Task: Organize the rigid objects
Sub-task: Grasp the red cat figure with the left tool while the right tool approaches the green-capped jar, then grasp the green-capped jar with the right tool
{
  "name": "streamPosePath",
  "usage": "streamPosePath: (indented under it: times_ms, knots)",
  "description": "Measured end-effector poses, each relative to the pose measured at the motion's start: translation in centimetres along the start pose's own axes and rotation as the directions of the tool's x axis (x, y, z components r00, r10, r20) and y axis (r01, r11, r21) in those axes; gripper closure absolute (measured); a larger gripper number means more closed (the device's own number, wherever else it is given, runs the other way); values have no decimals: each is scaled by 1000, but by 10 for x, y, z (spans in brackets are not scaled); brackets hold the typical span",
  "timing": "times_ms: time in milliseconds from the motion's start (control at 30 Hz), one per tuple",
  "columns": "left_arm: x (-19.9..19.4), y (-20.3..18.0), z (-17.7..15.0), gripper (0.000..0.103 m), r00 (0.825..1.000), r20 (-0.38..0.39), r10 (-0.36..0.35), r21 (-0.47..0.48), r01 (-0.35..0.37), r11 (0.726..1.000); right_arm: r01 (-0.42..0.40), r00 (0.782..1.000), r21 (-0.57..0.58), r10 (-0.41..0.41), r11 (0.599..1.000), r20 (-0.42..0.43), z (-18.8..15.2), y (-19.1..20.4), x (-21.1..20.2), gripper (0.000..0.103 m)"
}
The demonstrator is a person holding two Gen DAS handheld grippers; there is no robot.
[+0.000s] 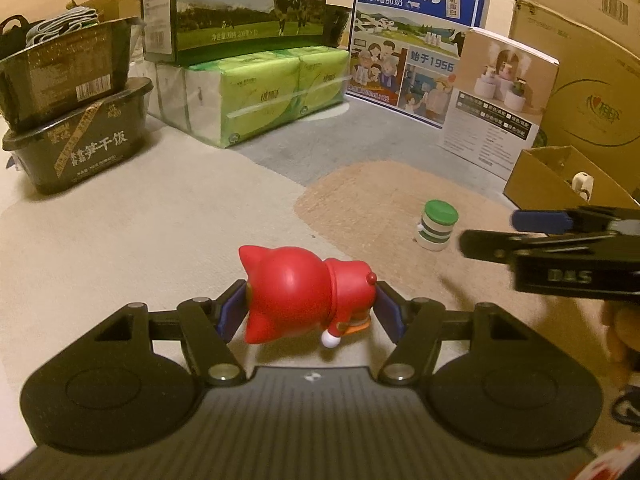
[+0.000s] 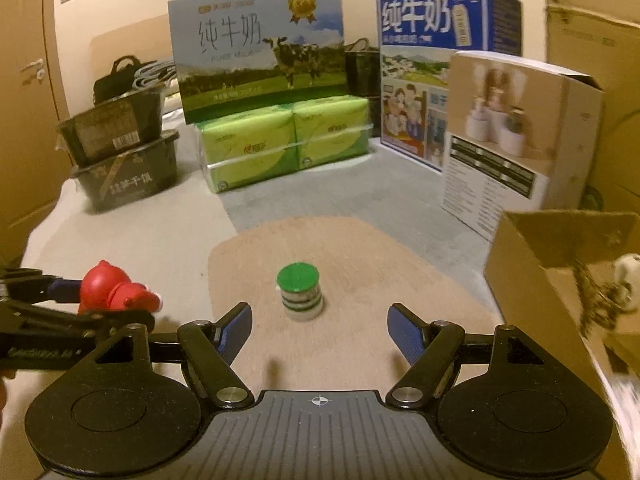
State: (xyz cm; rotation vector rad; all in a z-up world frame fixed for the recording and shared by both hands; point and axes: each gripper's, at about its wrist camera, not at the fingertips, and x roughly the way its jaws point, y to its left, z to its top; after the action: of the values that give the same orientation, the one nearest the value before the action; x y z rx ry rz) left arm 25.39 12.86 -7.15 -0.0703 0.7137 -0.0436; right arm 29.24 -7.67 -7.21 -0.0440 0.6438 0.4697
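Observation:
My left gripper (image 1: 310,306) is shut on a red cat figurine (image 1: 304,298), which lies sideways between the blue pads above the pale surface. It also shows in the right wrist view (image 2: 116,290) at the left, held by the left gripper (image 2: 100,300). A small white jar with a green lid (image 2: 299,292) stands upright on a tan mat (image 2: 360,248); it also shows in the left wrist view (image 1: 436,224). My right gripper (image 2: 320,330) is open and empty, just short of the jar. The right gripper (image 1: 492,232) enters the left wrist view from the right.
An open cardboard box (image 2: 552,280) with a small white object inside stands at the right. Behind are milk cartons (image 2: 256,52), green tissue packs (image 2: 280,140), a product box (image 2: 516,132) and stacked black tubs (image 2: 124,156) at the left.

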Motion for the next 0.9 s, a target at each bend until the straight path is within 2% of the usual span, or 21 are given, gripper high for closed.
streamPosePath:
  times_ms: [100,333,367,400,433,700,900]
  knots:
    - [5,1,1,39,1000,4,-8,-7,8,1000,4,1000,-20,-4,1000,-8,2,2,18,28]
    - [14,4,1,39,1000,9,-17,-21,17,1000,-1,1000,-58,-1,998,-26,2,6,50,44]
    - [15,4,1,39,1000,9,-17,-23,17,1000,1,1000,-61,-3,998,-27,2,6,52,48]
    - [15,4,1,39,1000,9,-17,-23,17,1000,-1,1000,-63,-1,998,-27,2,6,54,61]
    - [16,4,0,39,1000,8,-17,-23,17,1000,-1,1000,-69,-1,998,-25,1,6,54,70]
    - [6,-4,-5,39,1000,-4,-20,-33,20,999,6,999,-52,-7,999,-37,-7,4,31,70]
    - [-21,-29,-11,39,1000,-4,-25,-4,25,1000,28,999,-11,-28,1000,-44,-17,-1,-14,70]
